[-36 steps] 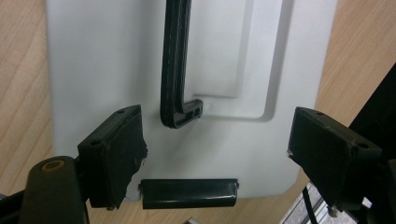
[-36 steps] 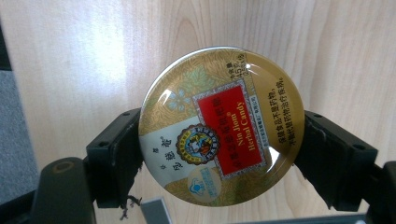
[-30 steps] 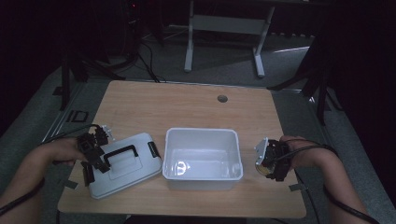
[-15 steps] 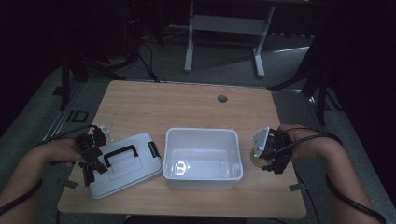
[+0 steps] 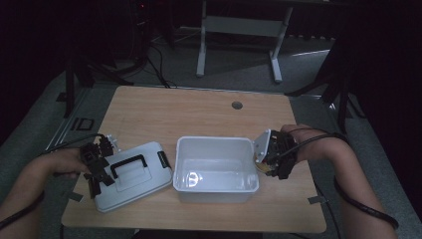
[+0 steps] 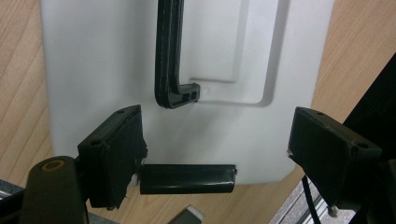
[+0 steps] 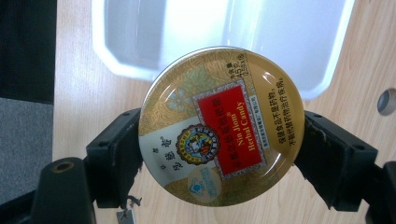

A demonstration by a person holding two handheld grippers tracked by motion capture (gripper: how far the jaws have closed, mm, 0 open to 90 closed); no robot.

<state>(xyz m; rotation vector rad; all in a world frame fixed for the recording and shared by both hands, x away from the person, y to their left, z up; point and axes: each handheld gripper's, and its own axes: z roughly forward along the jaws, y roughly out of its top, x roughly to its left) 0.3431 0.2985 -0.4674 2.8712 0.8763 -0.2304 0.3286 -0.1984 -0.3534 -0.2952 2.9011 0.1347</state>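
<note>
1. While your right tongs (image 7: 219,140) pinch the round candy tin (image 7: 222,123) across its rim, one jaw on each side, it hangs in the air just beside the right wall of the white bin (image 5: 215,169), printed lid facing the camera in the right gripper view.
2. Tin looks like stiff, glossy metal, probably light and slippery; you hold it at its widest line, so a small tilt could let it squirt out. Keep the squeeze even, stay on the rim.
3. Bin is open and looks empty, sits mid tabletop (image 5: 199,109), near the front edge. Likely the drop spot, so go in low; a hard tin will clatter and slide on smooth plastic.
4. Your left tongs (image 6: 215,154) stand spread, gripping nothing, over the near end of the grey lid (image 6: 116,60); the black latch (image 6: 187,178) lies between the jaws, the black handle (image 6: 170,56) just past them.
5. Lid lies flat left of the bin, touching or nearly touching it.
</note>
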